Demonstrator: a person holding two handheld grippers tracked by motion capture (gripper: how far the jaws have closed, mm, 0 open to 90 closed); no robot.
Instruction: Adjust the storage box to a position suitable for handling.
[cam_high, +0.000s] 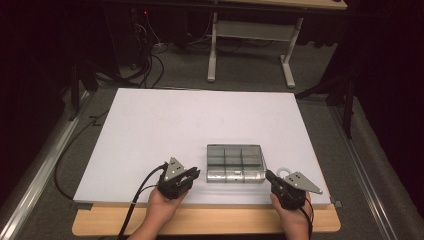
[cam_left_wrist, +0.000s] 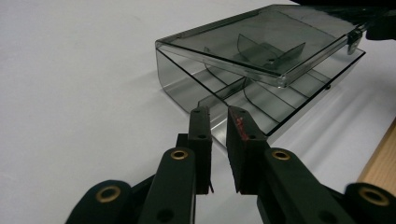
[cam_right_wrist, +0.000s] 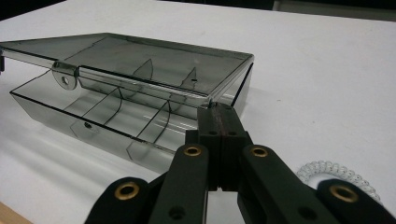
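A smoky clear plastic compartment box (cam_high: 235, 162) lies on the white board near the front edge. Its lid (cam_left_wrist: 261, 42) is tilted up a little, hinged at the far side, and empty dividers show under it (cam_right_wrist: 116, 112). My left gripper (cam_high: 196, 173) is just left of the box's front left corner; its jaws (cam_left_wrist: 219, 114) stand a narrow gap apart with nothing between them. My right gripper (cam_high: 268, 174) is at the front right corner, and its shut jaws (cam_right_wrist: 219, 109) reach the corner of the raised lid. Whether they touch the lid I cannot tell.
A clear coiled ring (cam_right_wrist: 334, 175) lies on the board beside the right gripper (cam_high: 283, 171). The white board (cam_high: 175, 120) rests on a wooden table whose edge (cam_high: 210, 222) runs along the front. Cables and metal table legs stand on the floor behind.
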